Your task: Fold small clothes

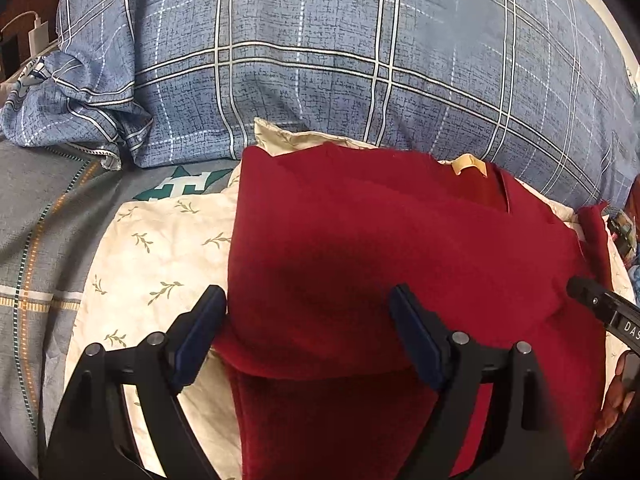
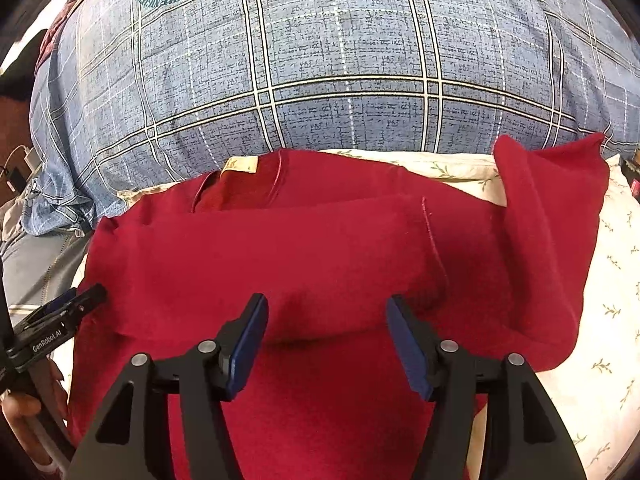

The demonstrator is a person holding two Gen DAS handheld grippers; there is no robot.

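Note:
A dark red knit garment (image 1: 380, 240) (image 2: 280, 248) lies partly folded on a cream leaf-print cloth (image 1: 160, 248) (image 2: 600, 280), its neck label (image 1: 470, 164) (image 2: 240, 166) at the far edge. One sleeve (image 2: 552, 216) lies out to the right in the right wrist view. My left gripper (image 1: 308, 304) stands open over the garment's left folded edge, nothing pressed between its blue pads. Over the middle fold my right gripper (image 2: 326, 312) is open too. Each gripper's tip shows at the edge of the other's view.
A blue plaid quilt (image 1: 360, 60) (image 2: 340, 80) bulges right behind the garment. Grey striped bedding (image 1: 44, 240) lies to the left. A white charger and cable (image 1: 36, 32) sit at the far left. A hand (image 2: 24, 412) holds the left gripper's handle.

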